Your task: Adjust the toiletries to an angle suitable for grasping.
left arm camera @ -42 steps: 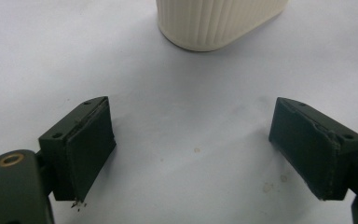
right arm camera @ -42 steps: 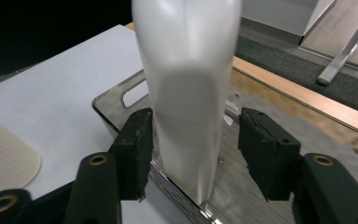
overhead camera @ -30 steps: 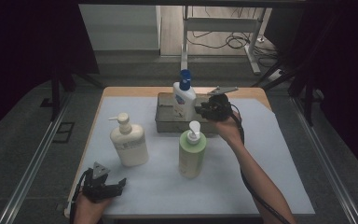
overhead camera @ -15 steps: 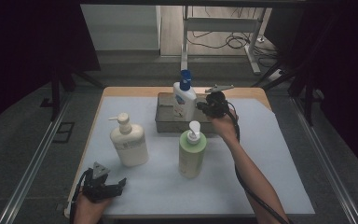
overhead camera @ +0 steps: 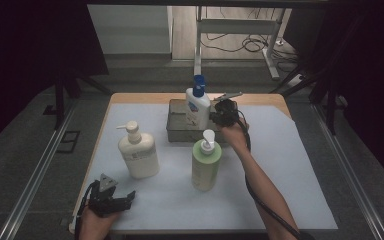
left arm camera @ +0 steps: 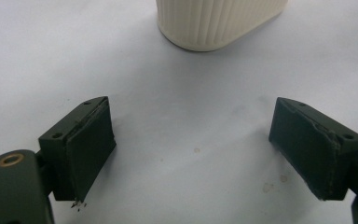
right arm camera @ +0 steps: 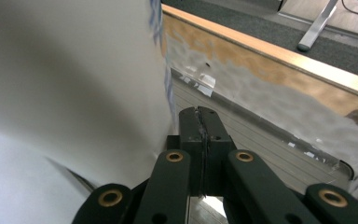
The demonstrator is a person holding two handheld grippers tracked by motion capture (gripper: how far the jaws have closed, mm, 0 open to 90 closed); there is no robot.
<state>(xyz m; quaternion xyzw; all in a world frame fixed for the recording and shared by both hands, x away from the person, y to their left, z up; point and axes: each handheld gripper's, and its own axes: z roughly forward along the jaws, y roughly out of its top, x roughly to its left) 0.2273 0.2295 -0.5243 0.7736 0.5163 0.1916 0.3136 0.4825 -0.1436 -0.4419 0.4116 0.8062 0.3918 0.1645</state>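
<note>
Right gripper view — right tongs (right arm camera: 200, 135) pressed together, empty; white bottle (right arm camera: 70, 79) blurs alongside; left tongs (left arm camera: 200, 154) wide.

Cream ribbed pump bottle (overhead camera: 138, 151) stands left on white table mat (overhead camera: 290, 165); pale green pump bottle (overhead camera: 206, 161) mid-mat. Wooden tabletop edge (overhead camera: 135, 98) behind, cables on floor (overhead camera: 240, 44).

Left claw (overhead camera: 111, 196) low at the near edge, jaws spread wide, hand (overhead camera: 96, 220) gripping from behind, right arm stretched forward, right claw (overhead camera: 223, 112) with jaws pressed together after closing
</note>
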